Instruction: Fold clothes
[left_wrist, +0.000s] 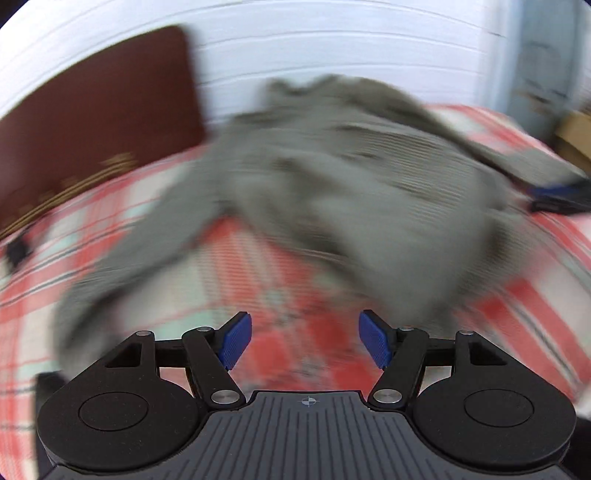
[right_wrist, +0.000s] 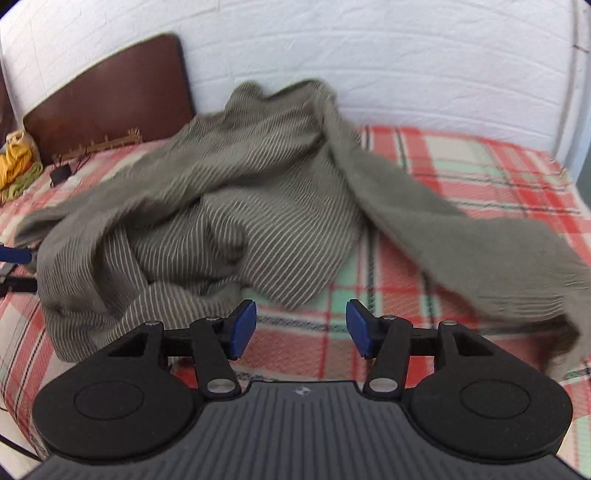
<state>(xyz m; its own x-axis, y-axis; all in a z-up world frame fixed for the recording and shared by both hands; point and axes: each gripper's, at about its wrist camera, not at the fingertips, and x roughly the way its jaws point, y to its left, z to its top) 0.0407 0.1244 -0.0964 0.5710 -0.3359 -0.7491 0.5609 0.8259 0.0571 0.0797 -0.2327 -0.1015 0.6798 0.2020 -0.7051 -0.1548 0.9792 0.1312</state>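
We see a grey striped garment lying crumpled on the bed's red plaid blanket, stretching from ten o'clock to three o'clock ahead of our right gripper, whose jaws stand apart and empty. Our left gripper also has its jaws apart over the blanket; its view is blurred. We can read no writing or labels.

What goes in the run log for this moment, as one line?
stage: pre-grasp | left gripper: open, empty | right gripper: open, empty | grey striped garment: crumpled, unfolded on plaid bedspread | left view: motion-blurred
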